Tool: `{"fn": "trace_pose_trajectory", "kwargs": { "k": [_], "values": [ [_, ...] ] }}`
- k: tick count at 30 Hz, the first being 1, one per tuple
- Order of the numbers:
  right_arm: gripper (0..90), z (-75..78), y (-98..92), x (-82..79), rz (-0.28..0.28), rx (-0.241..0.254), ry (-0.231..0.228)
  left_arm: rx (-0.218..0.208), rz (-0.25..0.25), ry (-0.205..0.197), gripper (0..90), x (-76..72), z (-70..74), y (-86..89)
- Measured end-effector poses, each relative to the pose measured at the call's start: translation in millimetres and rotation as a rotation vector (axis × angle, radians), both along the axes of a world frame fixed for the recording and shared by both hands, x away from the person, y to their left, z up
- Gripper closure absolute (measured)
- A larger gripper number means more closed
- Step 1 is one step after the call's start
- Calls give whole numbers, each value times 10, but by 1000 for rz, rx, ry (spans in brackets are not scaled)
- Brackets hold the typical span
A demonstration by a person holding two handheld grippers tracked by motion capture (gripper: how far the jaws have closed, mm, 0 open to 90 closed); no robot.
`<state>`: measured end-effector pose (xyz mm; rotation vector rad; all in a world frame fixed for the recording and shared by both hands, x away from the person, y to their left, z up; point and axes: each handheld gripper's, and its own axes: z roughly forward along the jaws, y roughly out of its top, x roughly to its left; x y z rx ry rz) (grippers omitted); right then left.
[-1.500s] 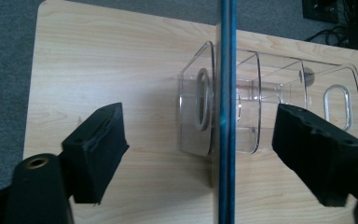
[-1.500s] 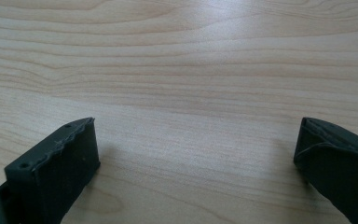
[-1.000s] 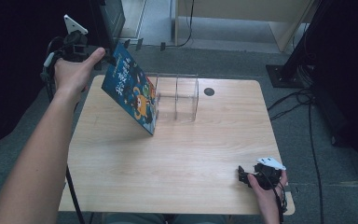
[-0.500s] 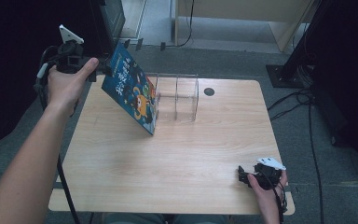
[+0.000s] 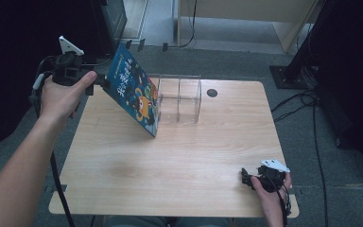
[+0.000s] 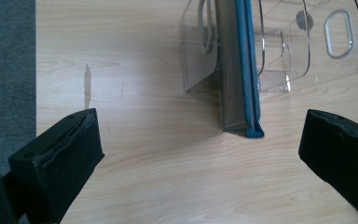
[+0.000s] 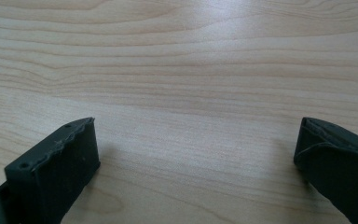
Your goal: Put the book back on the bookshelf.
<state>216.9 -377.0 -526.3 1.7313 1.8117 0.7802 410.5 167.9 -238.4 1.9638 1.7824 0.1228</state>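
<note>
A blue picture book (image 5: pixel 134 97) stands on edge on the wooden table (image 5: pixel 123 179), in the left end of a clear plastic rack (image 5: pixel 179 97). My left gripper (image 5: pixel 99 82) is raised just left of the book's upper edge, open, with nothing between its jaws. In the left gripper view the book (image 6: pixel 242 70) is seen edge-on beyond the open left gripper (image 6: pixel 200 140), beside a divider of the rack (image 6: pixel 307 46). My right gripper (image 5: pixel 245 178) rests open at the table's near right corner. The right gripper (image 7: pixel 196 149) has bare wood between its jaws.
A round cable hole (image 5: pixel 211 92) sits in the table behind the rack. Grey floor surrounds the table, with cables (image 5: pixel 307 101) on the right and a dark cabinet (image 5: pixel 113 19) at the back left.
My left gripper has drawn back to the left, away from the book's top edge. The book, the rack and the right gripper have stayed put.
</note>
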Motion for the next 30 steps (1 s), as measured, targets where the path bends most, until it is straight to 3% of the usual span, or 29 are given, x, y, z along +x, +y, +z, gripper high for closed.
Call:
{"fn": "trace_pose_trajectory", "kwargs": {
  "k": [6, 7, 9, 14, 24, 27, 30],
  "values": [
    [0, 0, 1, -1, 0, 1, 1, 17, -17, 15, 0, -55, 2, -17],
    [0, 0, 1, -1, 0, 1, 1, 23, -29, 42, 0, -64, -20, -31],
    [0, 0, 0, 0, 0, 0, 1, 29, -43, 57, 0, -82, -27, -46],
    [0, 0, -1, 0, 1, 0, 0, 61, -53, 61, 0, -163, -56, -52],
    [0, 0, 1, 0, 0, 1, 1, 44, -83, 72, 0, -341, -273, 55],
    [0, 0, 1, 0, 0, 1, 1, 72, -75, 59, 0, -398, -327, 91],
    [0, 0, 1, 0, -1, 1, 1, 61, -78, 56, 0, -448, -377, 125]
  ]
}}
